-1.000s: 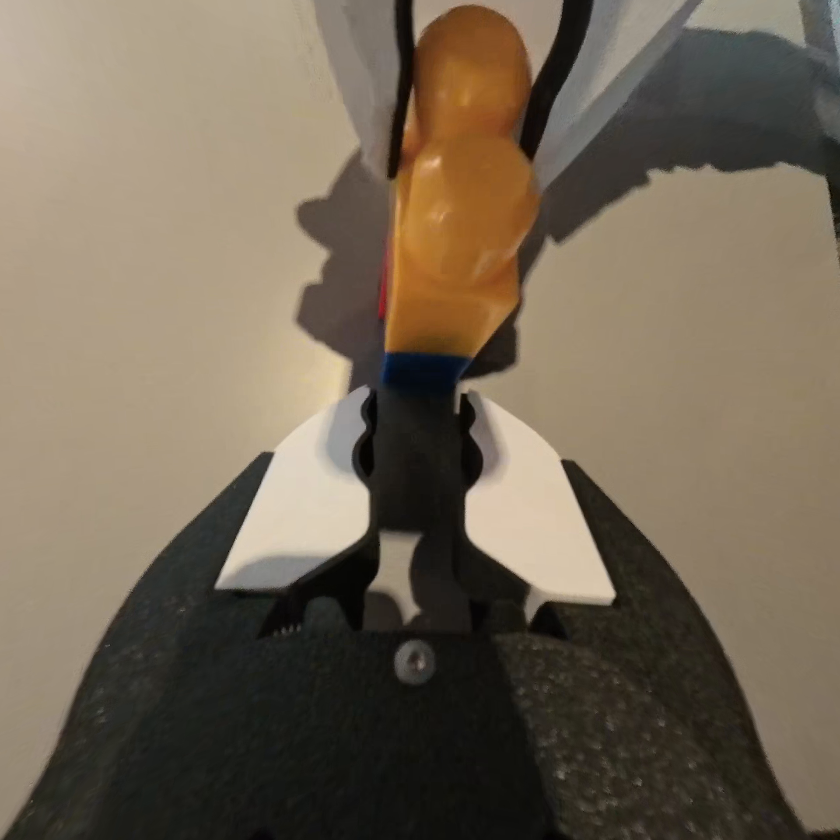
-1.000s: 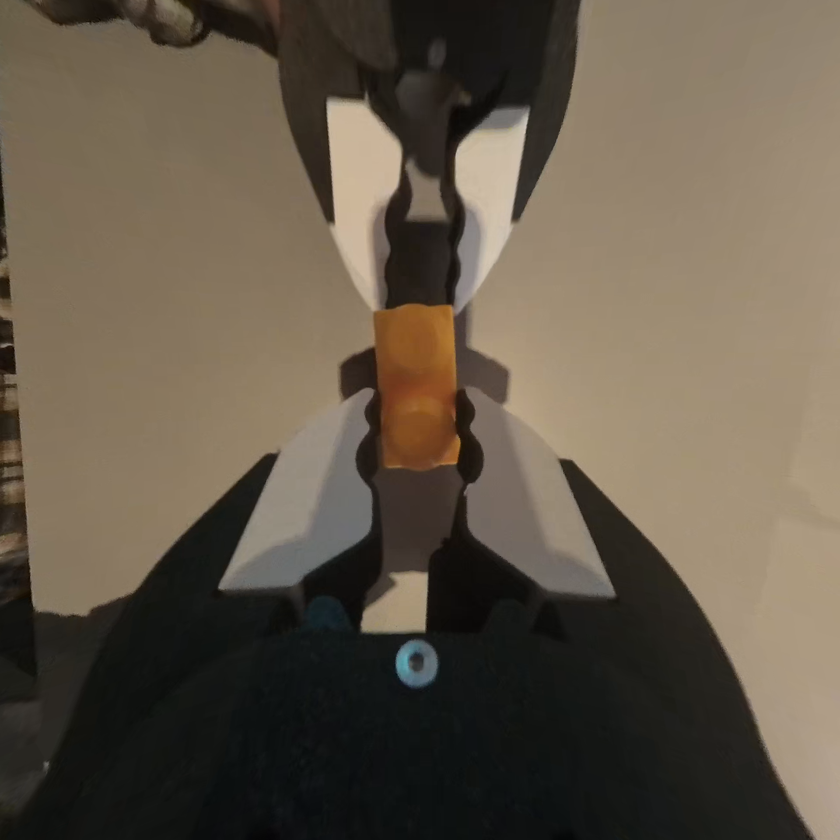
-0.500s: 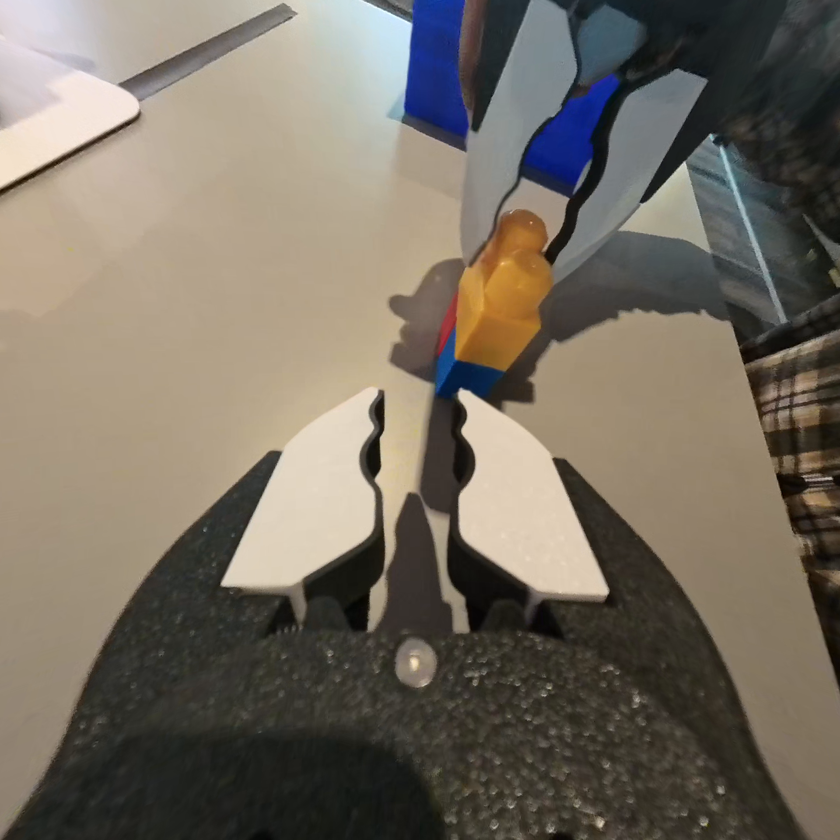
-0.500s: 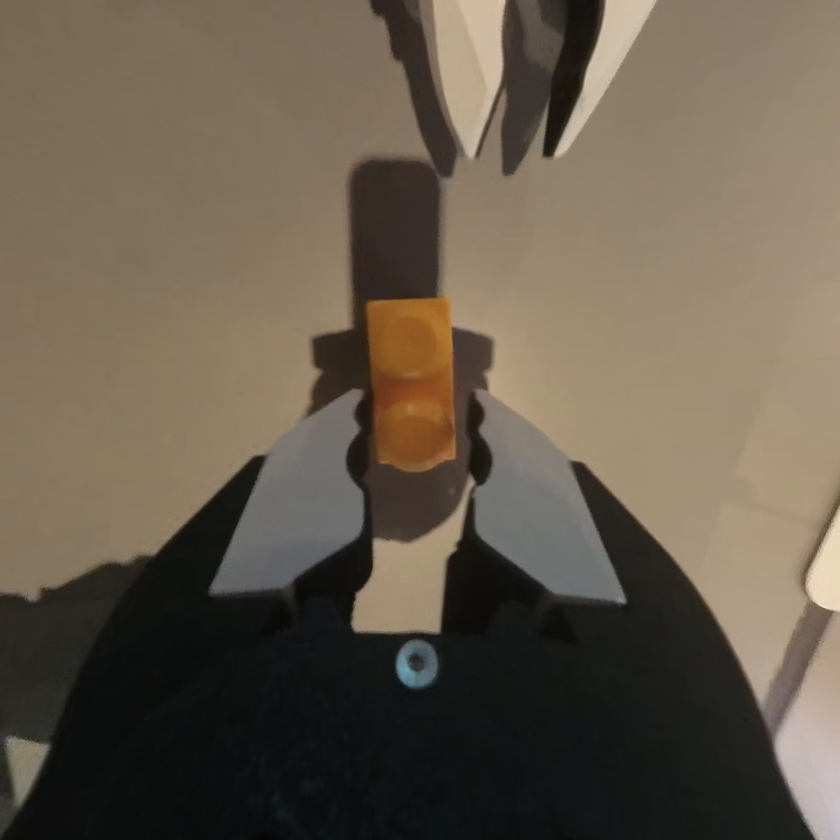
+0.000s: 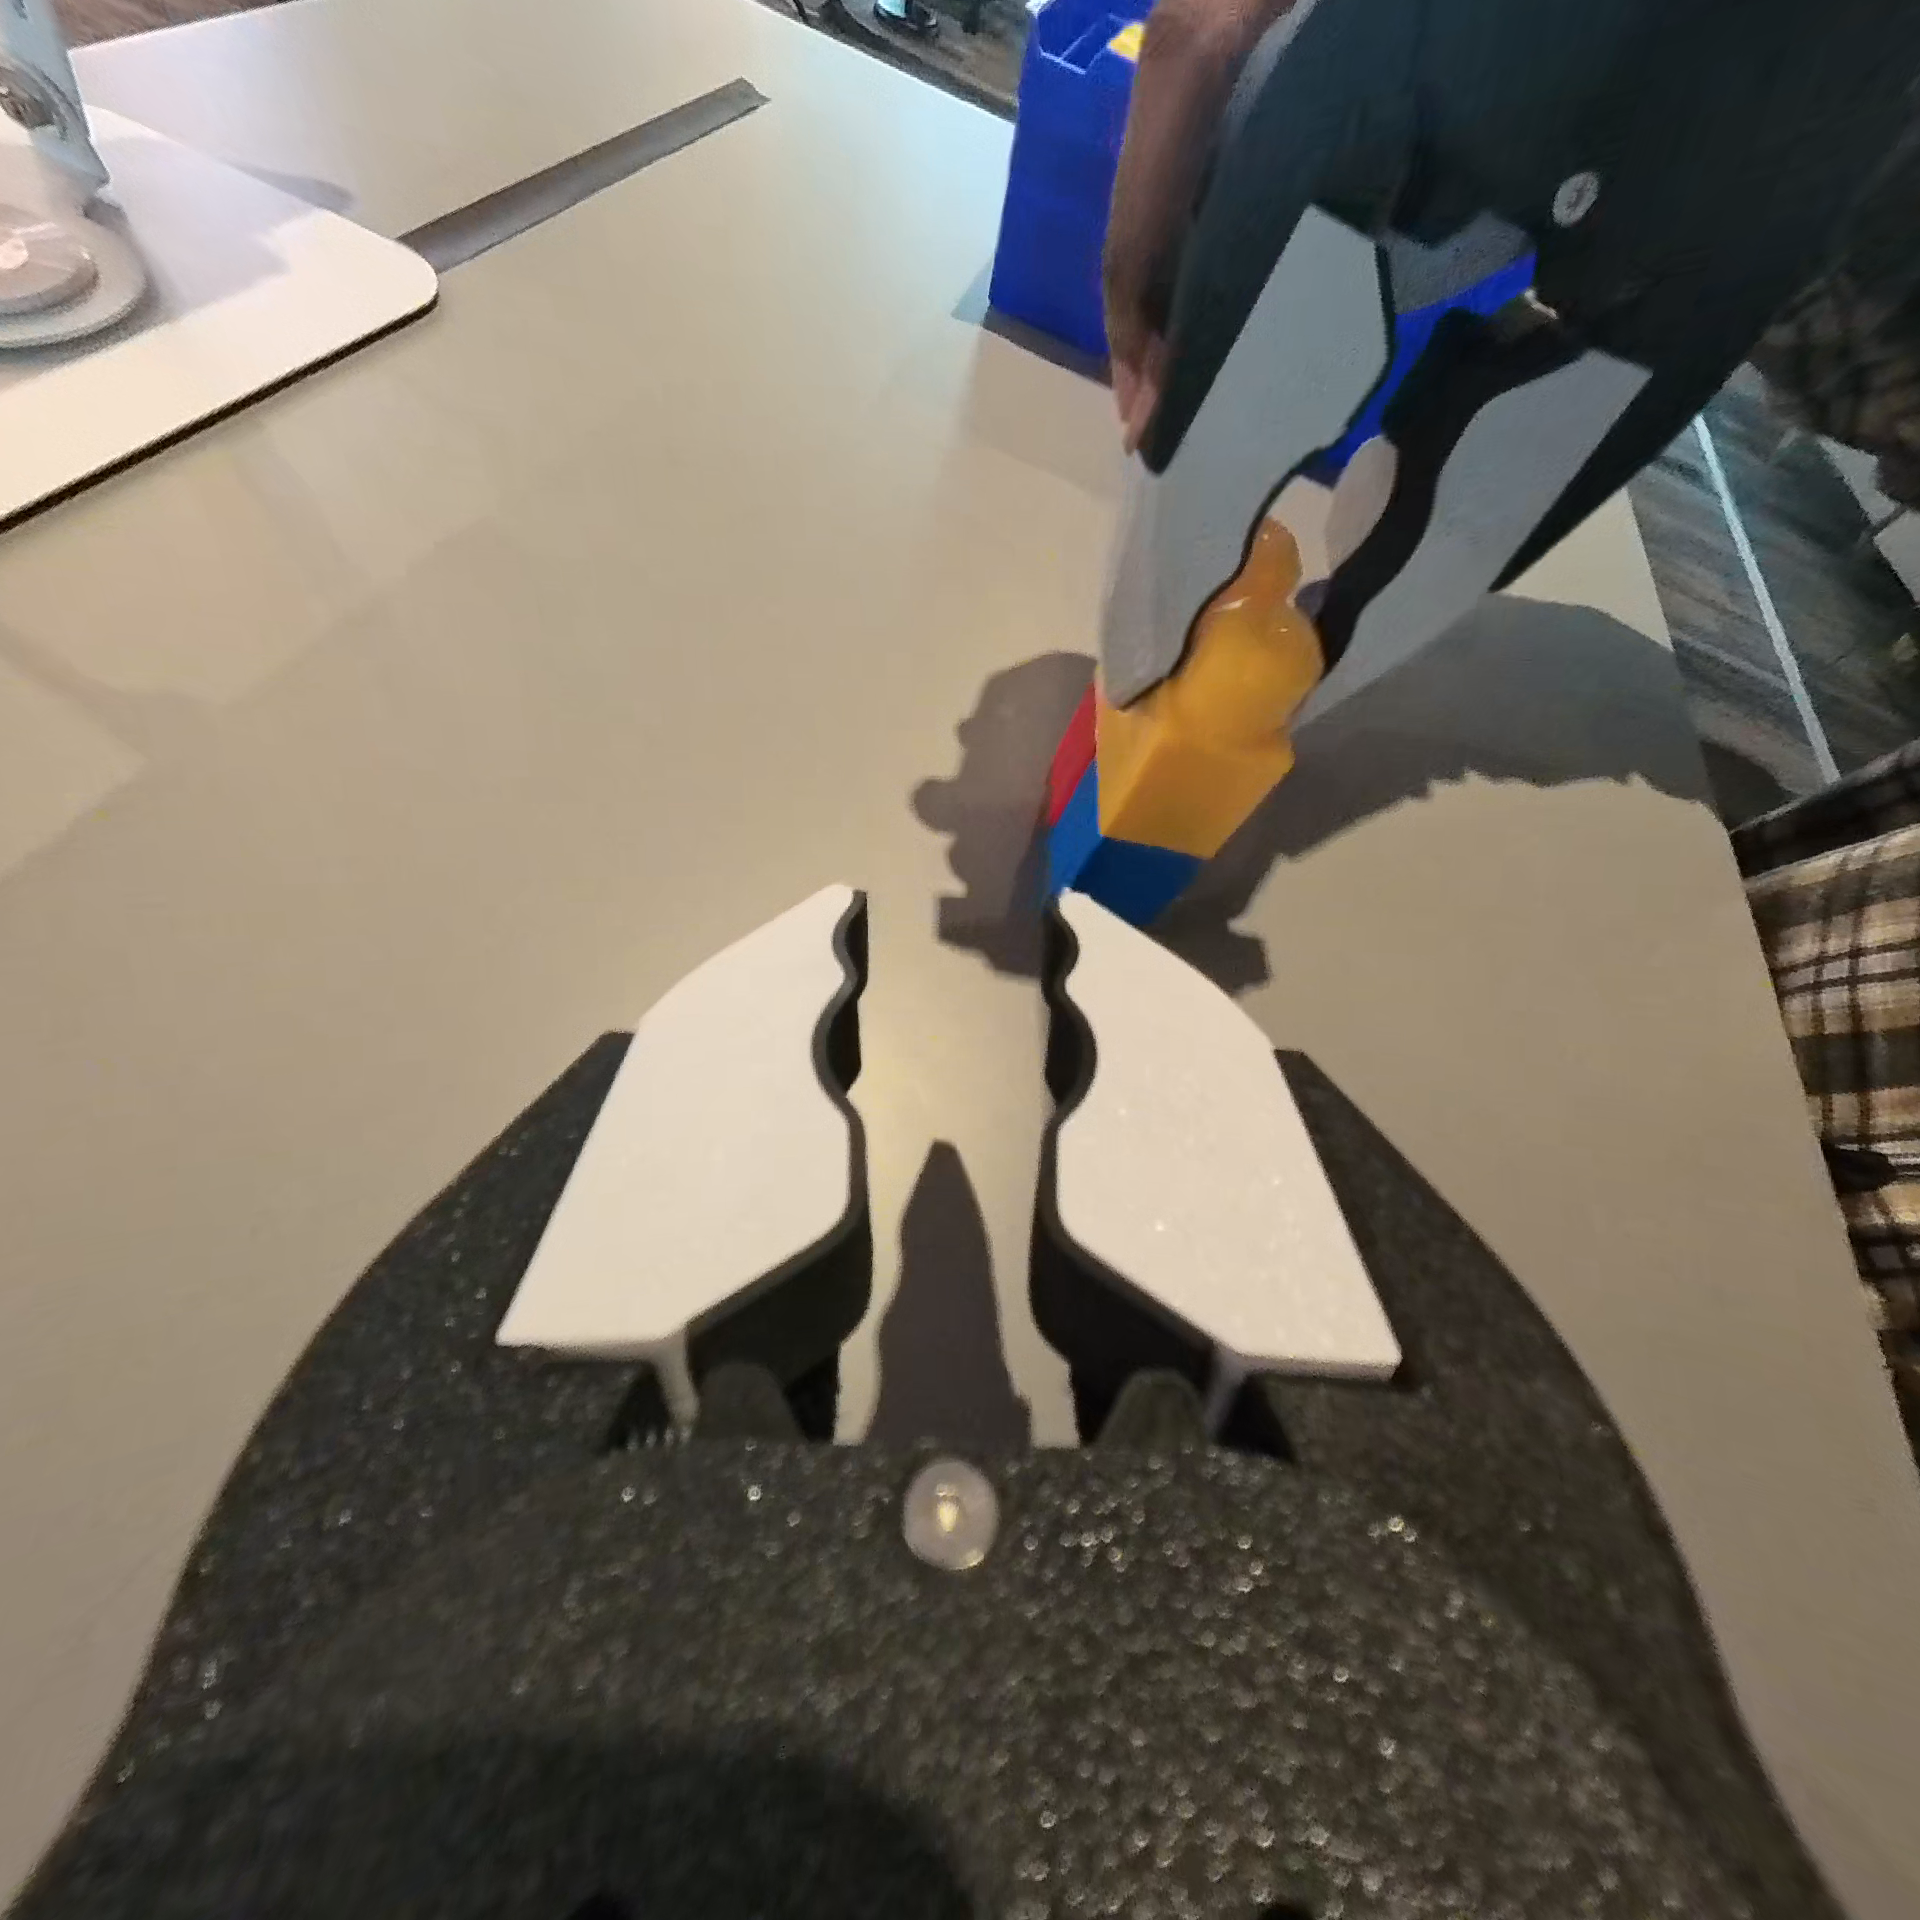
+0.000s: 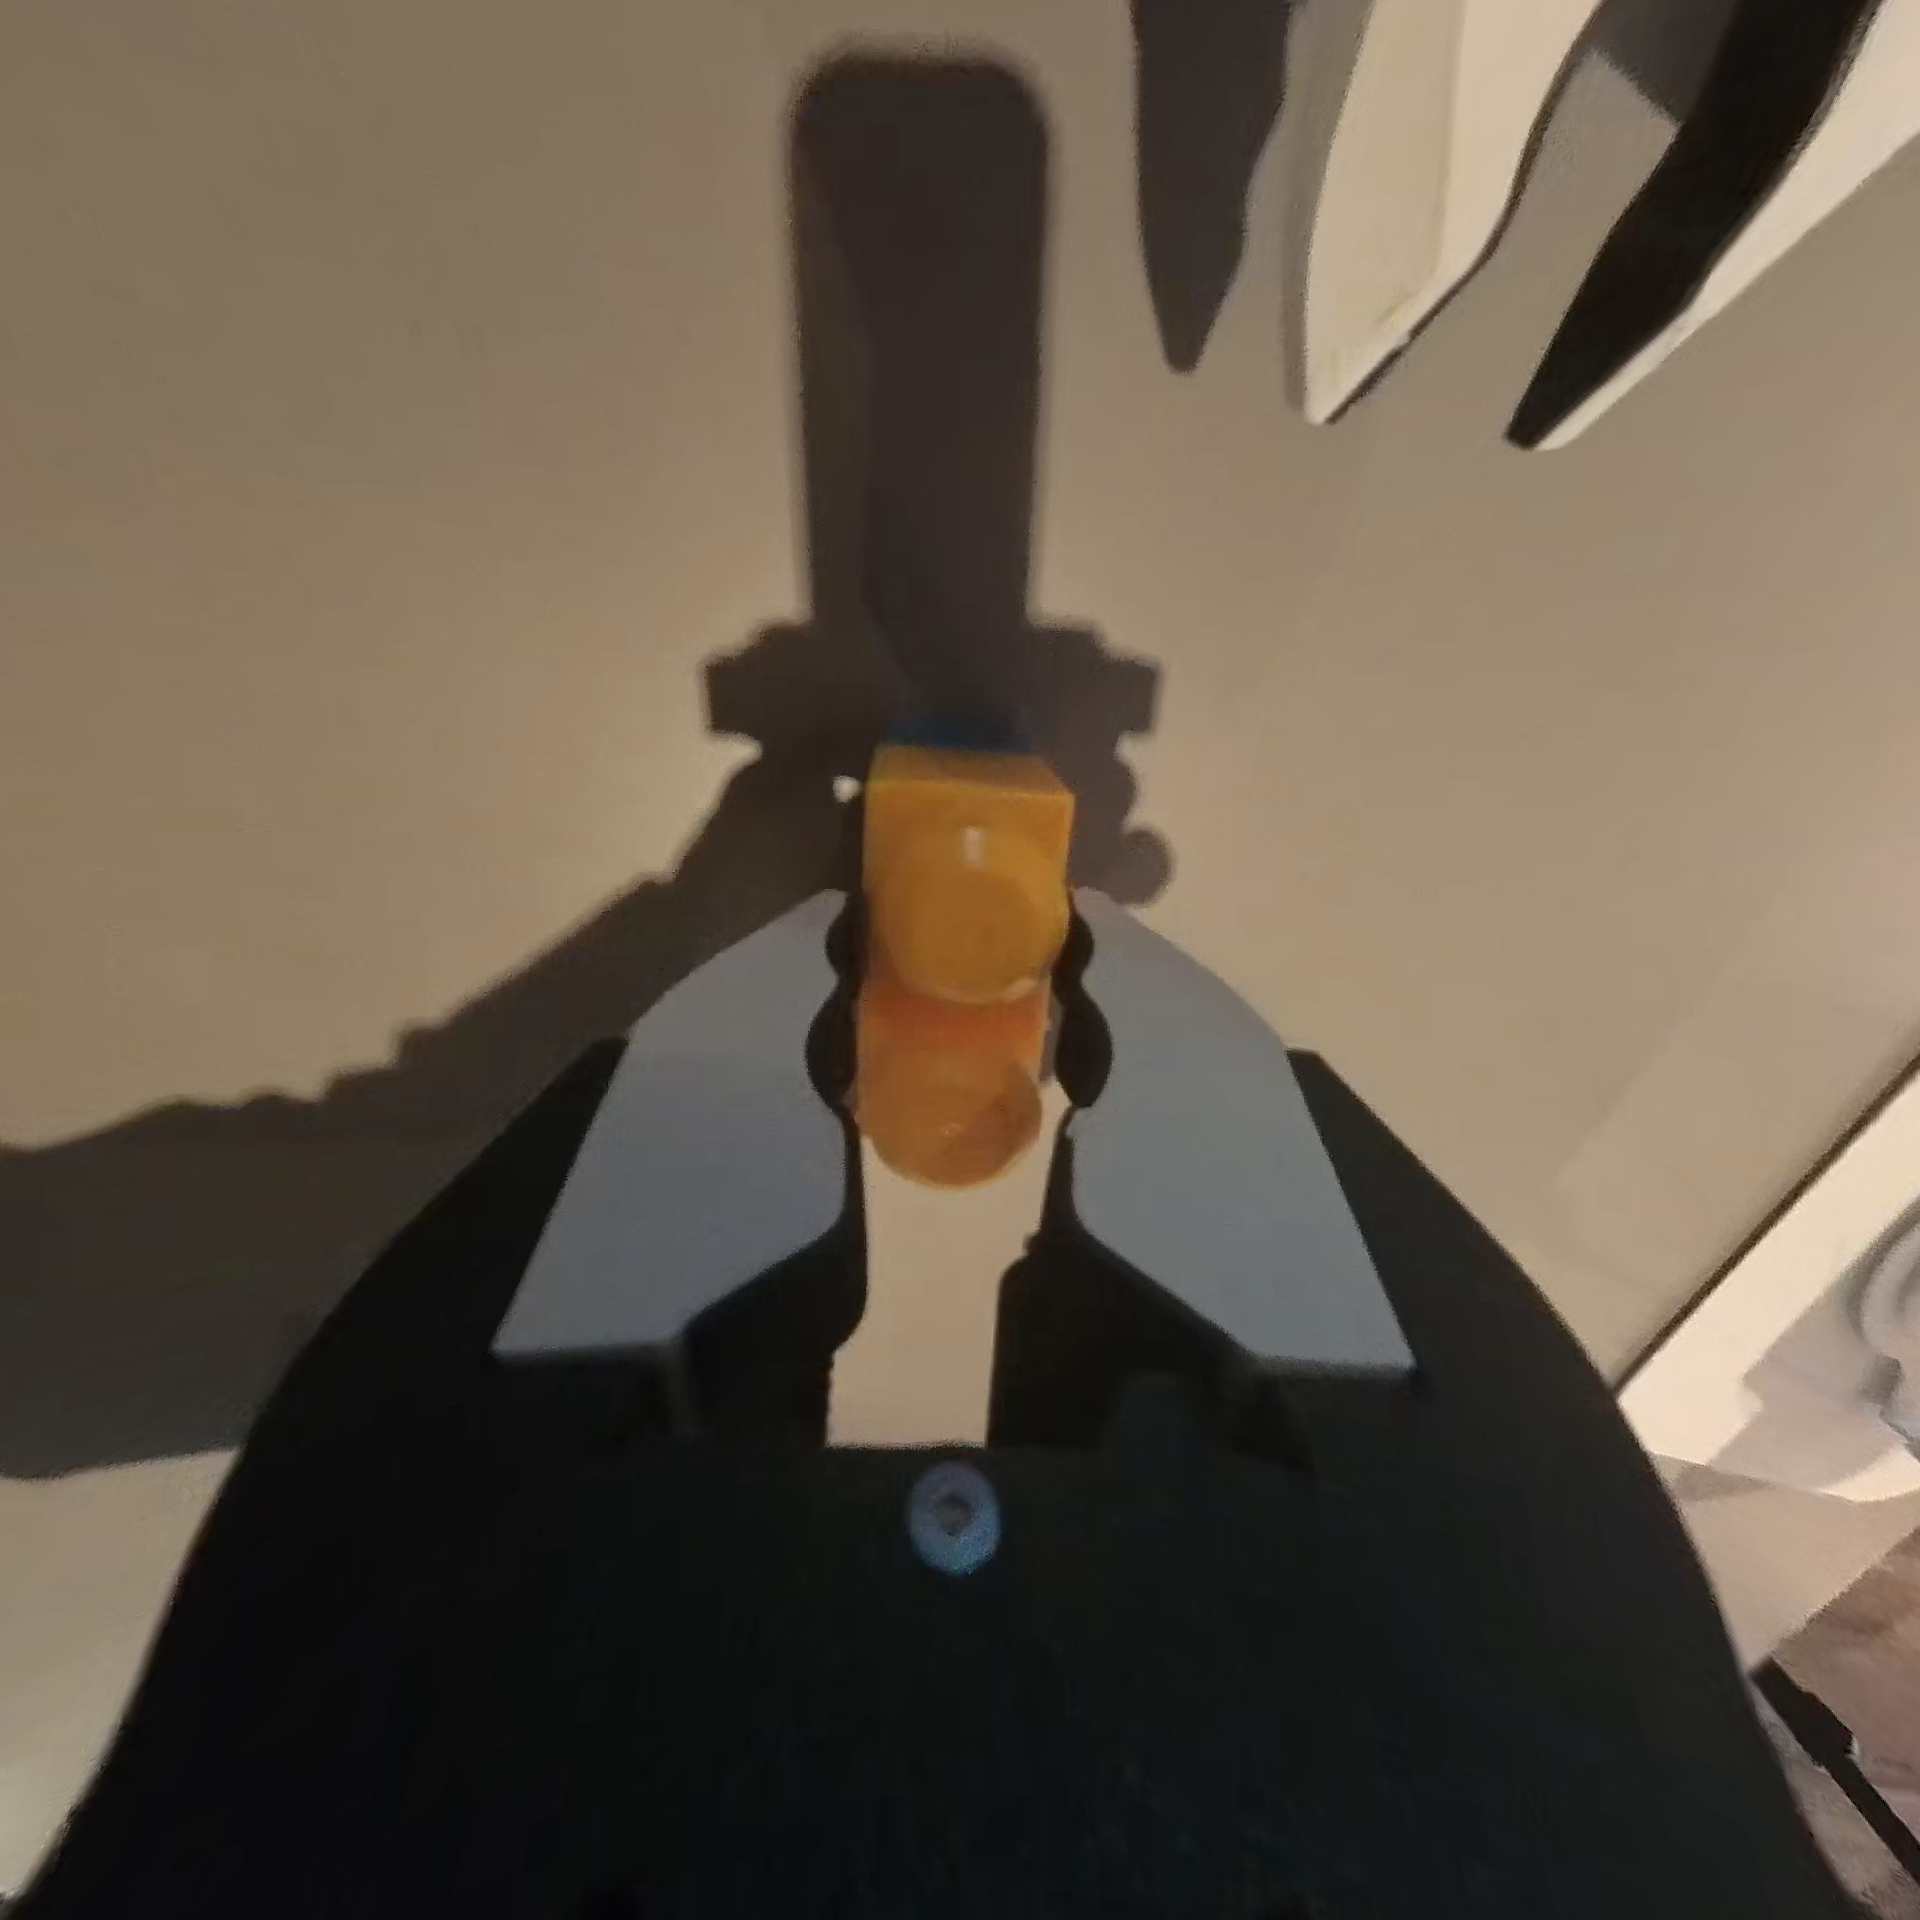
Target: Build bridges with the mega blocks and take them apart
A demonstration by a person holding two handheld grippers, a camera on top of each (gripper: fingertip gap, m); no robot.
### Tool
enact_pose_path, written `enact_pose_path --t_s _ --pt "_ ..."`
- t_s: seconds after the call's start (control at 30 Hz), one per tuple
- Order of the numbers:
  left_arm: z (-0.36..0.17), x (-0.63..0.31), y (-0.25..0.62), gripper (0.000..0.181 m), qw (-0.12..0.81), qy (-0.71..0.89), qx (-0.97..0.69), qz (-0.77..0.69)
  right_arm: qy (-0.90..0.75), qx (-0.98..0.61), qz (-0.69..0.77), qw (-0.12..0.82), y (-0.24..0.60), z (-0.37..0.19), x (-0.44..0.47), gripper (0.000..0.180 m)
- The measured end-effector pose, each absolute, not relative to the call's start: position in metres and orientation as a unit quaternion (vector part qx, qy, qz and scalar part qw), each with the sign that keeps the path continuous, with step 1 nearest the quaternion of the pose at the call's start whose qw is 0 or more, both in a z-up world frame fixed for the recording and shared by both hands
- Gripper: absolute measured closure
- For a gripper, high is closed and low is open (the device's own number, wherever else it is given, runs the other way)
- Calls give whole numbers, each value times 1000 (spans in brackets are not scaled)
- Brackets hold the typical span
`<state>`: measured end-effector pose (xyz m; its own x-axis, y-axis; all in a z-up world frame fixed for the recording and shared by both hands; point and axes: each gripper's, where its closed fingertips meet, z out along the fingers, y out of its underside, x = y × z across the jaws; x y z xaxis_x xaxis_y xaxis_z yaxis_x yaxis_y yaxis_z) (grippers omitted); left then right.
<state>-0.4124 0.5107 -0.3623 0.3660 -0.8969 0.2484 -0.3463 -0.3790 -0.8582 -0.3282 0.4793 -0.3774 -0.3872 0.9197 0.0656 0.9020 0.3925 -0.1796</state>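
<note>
right claw clamped on orange block atop blue block; left claw apart, holding nothing; bare desk toward 9 o'clock.

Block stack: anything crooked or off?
Yes. The stack leans: the orange block on the blue block tilts sideways on the table, with a red block behind. The right claw grips the orange top. Nothing looks broken or spilled.

The right hand-held gripper clamps the orange block; the left hand-held gripper gapes empty.
</note>
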Motion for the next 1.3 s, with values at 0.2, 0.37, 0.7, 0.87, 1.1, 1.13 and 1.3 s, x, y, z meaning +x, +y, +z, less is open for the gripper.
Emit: enact_pose_path --t_s 0.2,0.37,0.7,0.87,1.1,1.13,1.3 --pt "-363 -415 514 150 369 412 -745 -374 -824 -564 23 54 479 -378 -326 145" --pt "-362 -419 517 151 374 399 -747 -378 -833 -550 18 57 479 -378 -327 145" --pt "-343 -421 523 150 430 380 -726 -377 -752 -622 -30 218 537 -228 -200 145" --pt "-327 -412 522 150 481 383 -699 -365 -674 -698 -93 223 552 -176 -57 145" --pt "-329 -384 508 150 520 386 -688 -328 -648 -736 -71 182 558 -224 65 145" --pt "-331 -380 504 150 523 389 -689 -318 -651 -736 -61 176 559 -236 73 145" --pt "-334 -361 491 150 550 389 -682 -283 -667 -733 -32 128 568 -292 106 145"
